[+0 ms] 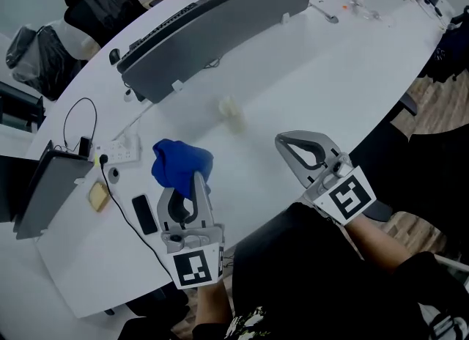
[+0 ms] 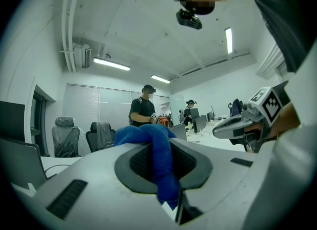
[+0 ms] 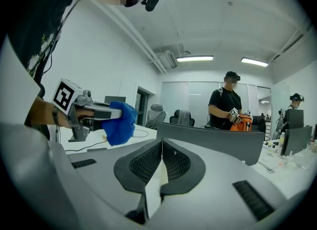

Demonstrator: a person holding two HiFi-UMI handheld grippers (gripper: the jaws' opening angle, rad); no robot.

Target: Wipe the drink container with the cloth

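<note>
A blue cloth [image 1: 181, 163] is bunched at the tip of my left gripper [image 1: 193, 182], which is shut on it above the white table [image 1: 293, 82]. In the left gripper view the cloth [image 2: 154, 147] hangs down between the pads. A small, pale, see-through container [image 1: 231, 111] stands on the table beyond both grippers, too faint to make out further. My right gripper [image 1: 284, 141] is shut with nothing in it, right of the cloth. In the right gripper view its jaws [image 3: 161, 160] meet, and the left gripper [image 3: 81, 112] shows with the cloth [image 3: 120, 121].
A long grey panel [image 1: 220, 20] crosses the table's far side. A power strip [image 1: 121, 152], a black phone [image 1: 144, 214], a yellow pad [image 1: 99, 196] and cables lie at the left. The table edge runs close to my body. Two people [image 3: 225, 106] stand behind.
</note>
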